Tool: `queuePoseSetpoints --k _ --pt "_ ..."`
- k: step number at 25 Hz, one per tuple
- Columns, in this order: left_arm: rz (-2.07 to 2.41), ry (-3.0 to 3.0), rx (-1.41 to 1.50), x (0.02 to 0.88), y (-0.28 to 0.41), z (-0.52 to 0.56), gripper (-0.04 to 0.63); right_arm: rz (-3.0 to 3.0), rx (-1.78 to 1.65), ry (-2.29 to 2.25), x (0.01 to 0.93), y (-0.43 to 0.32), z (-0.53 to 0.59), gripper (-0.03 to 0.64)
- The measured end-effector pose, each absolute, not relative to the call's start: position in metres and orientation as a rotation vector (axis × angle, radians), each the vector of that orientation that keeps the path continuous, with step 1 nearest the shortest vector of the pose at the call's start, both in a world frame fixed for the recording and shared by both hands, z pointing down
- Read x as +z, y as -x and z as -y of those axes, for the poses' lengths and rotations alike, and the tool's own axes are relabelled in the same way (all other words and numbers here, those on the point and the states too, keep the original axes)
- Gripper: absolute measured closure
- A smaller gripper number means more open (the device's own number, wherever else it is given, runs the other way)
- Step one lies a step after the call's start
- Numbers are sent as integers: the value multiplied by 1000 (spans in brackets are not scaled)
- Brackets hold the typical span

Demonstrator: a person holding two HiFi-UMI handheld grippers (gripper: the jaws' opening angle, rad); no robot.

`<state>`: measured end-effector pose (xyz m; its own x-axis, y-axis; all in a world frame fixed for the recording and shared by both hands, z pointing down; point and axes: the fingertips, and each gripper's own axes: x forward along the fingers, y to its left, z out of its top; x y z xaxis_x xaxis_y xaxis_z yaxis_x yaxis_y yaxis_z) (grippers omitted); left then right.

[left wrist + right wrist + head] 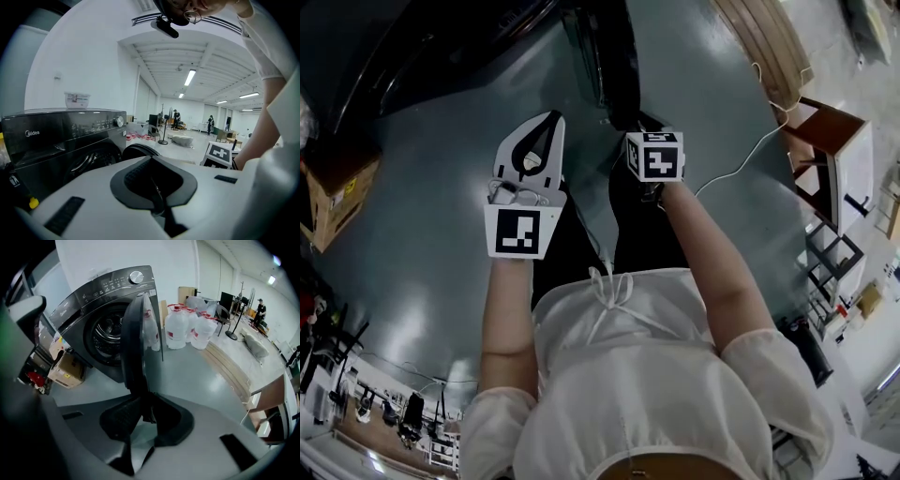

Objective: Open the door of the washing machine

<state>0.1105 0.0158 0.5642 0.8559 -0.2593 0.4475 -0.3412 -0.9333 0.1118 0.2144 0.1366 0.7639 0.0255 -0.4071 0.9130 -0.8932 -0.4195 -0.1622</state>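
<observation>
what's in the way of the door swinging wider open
Nothing visible blocks it. The door, clamped edge-on in the right gripper, stands out from the washing machine; the water jugs stand beyond it beside the machine, seemingly clear of it.

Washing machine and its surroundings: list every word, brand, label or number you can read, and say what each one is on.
"Midea": on the front of the washing machine, upper left.
Print on its control panel: too small to read.
Label on the white tub on top of the machine: blurred.
Red labels on the water jugs: unreadable.
Yellow sticker on the cardboard box: unreadable.
</observation>
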Motion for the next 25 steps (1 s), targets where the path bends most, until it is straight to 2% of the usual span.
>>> queuePoseSetpoints --k 25 --pt "390 -2851 669 589 -285 -75 574 1410 1294 -1835 764 -416 -179 528"
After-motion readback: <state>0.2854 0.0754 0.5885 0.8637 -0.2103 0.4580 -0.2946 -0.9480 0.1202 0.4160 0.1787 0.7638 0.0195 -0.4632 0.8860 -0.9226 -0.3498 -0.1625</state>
